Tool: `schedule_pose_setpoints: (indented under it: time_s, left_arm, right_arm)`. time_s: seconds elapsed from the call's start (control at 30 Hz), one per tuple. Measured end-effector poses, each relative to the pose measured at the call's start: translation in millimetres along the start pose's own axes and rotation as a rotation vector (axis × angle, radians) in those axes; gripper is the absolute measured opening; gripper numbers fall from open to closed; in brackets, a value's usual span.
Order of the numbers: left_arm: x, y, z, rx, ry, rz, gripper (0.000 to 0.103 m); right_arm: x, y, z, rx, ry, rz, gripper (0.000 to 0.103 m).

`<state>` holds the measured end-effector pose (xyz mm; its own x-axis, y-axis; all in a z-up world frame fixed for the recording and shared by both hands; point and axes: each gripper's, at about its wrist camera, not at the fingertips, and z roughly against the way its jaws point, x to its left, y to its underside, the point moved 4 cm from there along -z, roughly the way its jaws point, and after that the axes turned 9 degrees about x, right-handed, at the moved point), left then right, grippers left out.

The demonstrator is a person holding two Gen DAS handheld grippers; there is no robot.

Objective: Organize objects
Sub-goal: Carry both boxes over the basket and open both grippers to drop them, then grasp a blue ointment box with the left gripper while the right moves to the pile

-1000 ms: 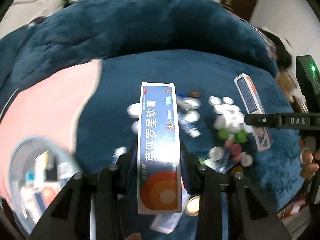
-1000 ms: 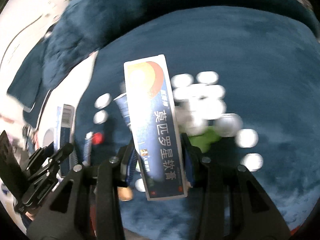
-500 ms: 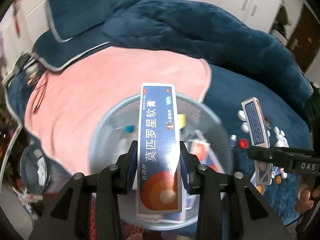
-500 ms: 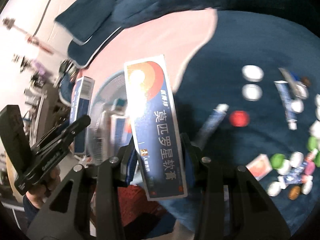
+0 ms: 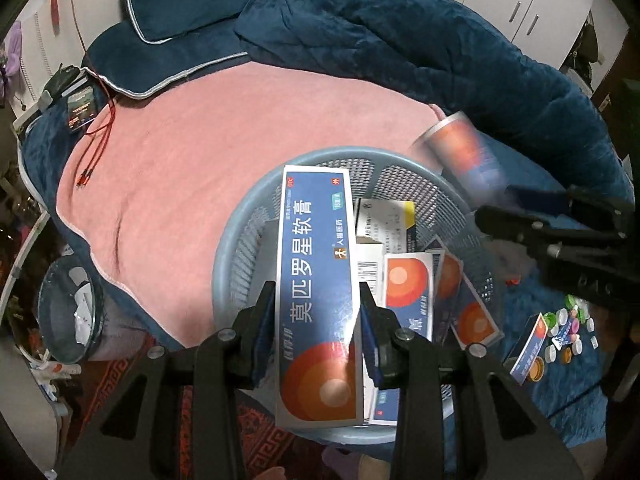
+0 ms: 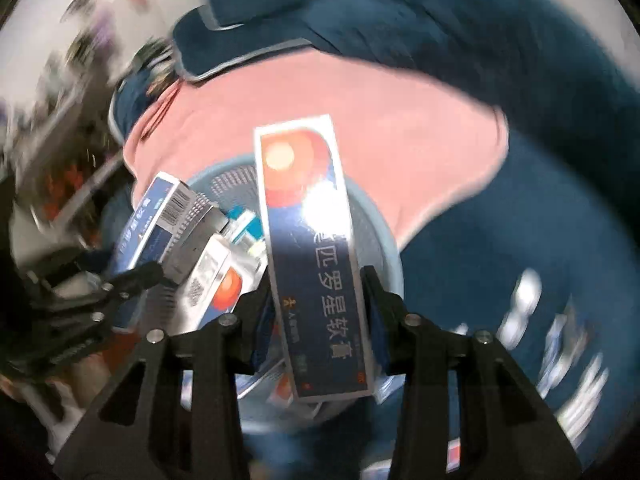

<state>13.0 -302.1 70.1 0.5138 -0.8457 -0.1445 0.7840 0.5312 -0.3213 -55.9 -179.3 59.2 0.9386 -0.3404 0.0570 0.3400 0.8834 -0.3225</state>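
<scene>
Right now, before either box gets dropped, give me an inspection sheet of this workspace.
Surface: pink blanket over a dark blue quilt.
Job's things: blue mesh basket already holding several cartons; left ointment box and right ointment box both over the basket.
Clutter: small caps and jars loose on the quilt, with one more carton beside them.
Grippers: left gripper clamped on the left ointment box; right gripper has just been opening, with the right ointment box between its jaws.
Cables: red cable on the blanket's far edge.
Surroundings: white cupboards; waste bin on the floor.
</scene>
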Motion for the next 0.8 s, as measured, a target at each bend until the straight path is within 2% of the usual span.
schedule_pose_setpoints:
  time_s: [0.03, 0.1, 0.17, 0.33, 0.43, 0.47, 0.5, 0.53, 0.6, 0.73, 0.8]
  left_arm:
    - [1.5, -0.8, 0.9, -0.002, -0.002, 0.004, 0.039]
    - [3.6, -1.1, 2.1, -0.008, -0.001, 0.016, 0.039]
    - [6.2, 0.6, -0.9, -0.004, -0.003, 0.024, 0.039]
    - [3.5, 9.9, -16.5, 0.034, 0.002, 0.017, 0.039]
    - [0.3, 12.8, -27.0, 0.058, -0.033, -0.008, 0.040]
    - [-0.3, 13.7, -30.3, 0.065, -0.058, -0.020, 0.055]
    - [-0.8, 14.4, -31.6, 0.068, -0.073, -0.020, 0.080]
    - [-1.0, 14.7, -31.1, 0.063, -0.074, -0.015, 0.089]
    - [0.0, 14.5, -26.2, 0.044, -0.057, 0.002, 0.096]
    - [1.4, 10.5, -16.9, 0.027, -0.091, 0.006, 0.097]
    - [-1.5, 8.4, -12.1, 0.015, -0.097, 0.001, 0.100]
  right_arm:
    - [1.4, -0.9, -1.6, -0.001, 0.017, 0.019, 0.072]
    - [-2.1, -1.1, -0.8, -0.022, -0.047, -0.002, 0.085]
    - [-14.5, 1.4, 0.2, -0.024, -0.096, -0.066, 0.085]
    - [-38.9, 5.3, 0.7, -0.025, -0.137, -0.231, 0.085]
    - [-40.0, 6.7, 5.8, -0.031, -0.171, -0.274, 0.085]
    - [-37.7, 7.4, 8.9, -0.037, -0.171, -0.273, 0.085]
    - [-36.3, 8.1, 13.2, -0.046, -0.163, -0.267, 0.085]
    - [-34.9, 9.3, 16.5, -0.053, -0.156, -0.262, 0.085]
    - [-34.6, 11.0, 21.1, -0.062, -0.152, -0.260, 0.086]
    - [-41.0, 21.1, 22.6, -0.047, -0.165, -0.278, 0.097]
    - [-45.2, 28.4, 19.7, -0.021, -0.187, -0.302, 0.099]
